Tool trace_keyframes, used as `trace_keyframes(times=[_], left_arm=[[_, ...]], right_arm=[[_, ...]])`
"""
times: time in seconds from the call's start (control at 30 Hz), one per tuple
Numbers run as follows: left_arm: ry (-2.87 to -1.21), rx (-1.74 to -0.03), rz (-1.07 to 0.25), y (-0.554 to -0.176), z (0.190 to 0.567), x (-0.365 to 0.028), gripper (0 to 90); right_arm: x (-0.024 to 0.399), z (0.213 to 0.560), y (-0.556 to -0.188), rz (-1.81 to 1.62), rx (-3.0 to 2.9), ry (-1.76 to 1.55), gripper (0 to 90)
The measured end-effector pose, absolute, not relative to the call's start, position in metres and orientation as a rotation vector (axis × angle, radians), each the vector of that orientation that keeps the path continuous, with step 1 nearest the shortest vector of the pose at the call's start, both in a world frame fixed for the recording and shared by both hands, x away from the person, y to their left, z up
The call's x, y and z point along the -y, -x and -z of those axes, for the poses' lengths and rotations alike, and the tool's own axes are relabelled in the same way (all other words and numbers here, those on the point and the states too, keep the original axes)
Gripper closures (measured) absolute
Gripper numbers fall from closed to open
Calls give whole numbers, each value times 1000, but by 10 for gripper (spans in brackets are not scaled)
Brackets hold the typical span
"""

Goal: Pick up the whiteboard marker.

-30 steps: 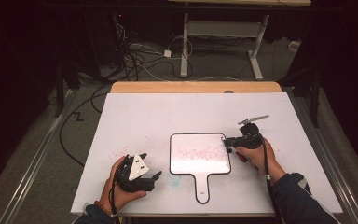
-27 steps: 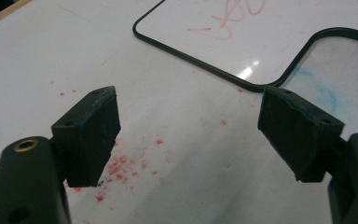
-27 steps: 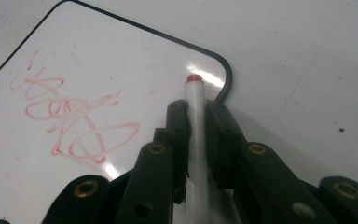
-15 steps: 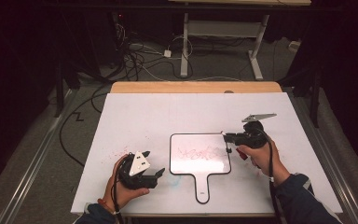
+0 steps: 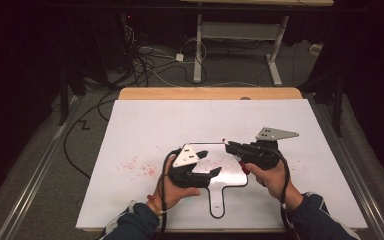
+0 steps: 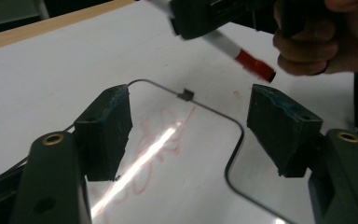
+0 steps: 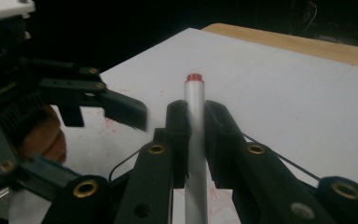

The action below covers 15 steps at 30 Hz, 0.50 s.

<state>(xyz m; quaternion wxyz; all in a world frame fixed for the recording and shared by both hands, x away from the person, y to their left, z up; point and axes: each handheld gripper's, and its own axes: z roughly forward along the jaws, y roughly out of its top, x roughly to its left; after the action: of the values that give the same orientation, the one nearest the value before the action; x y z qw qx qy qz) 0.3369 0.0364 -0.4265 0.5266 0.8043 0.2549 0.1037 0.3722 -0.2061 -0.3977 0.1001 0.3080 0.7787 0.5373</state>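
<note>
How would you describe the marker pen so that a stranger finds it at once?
On the white table, look at the small handled whiteboard near the front edge. Just above it, the right gripper clamps a thin grey marker; its red ends set it apart from the black grippers.

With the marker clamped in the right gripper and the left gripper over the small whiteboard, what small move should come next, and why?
Probably bring the left gripper to the marker's red cap and close on it. The right gripper is shut on the marker, cap on. The left jaws, just closing with nothing between them, hang open over the whiteboard and its red scribbles.
</note>
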Motion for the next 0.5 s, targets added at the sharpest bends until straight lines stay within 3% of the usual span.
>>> trace_keyframes(times=[0.37, 0.5], left_arm=[[-1833, -625, -122, -350, 428, -2, 453], [-1823, -602, -127, -350, 427, 0, 561]], right_arm=[[204, 399, -360, -1645, -2229, -881, 811], [207, 400, -360, -1648, -2200, -890, 811]])
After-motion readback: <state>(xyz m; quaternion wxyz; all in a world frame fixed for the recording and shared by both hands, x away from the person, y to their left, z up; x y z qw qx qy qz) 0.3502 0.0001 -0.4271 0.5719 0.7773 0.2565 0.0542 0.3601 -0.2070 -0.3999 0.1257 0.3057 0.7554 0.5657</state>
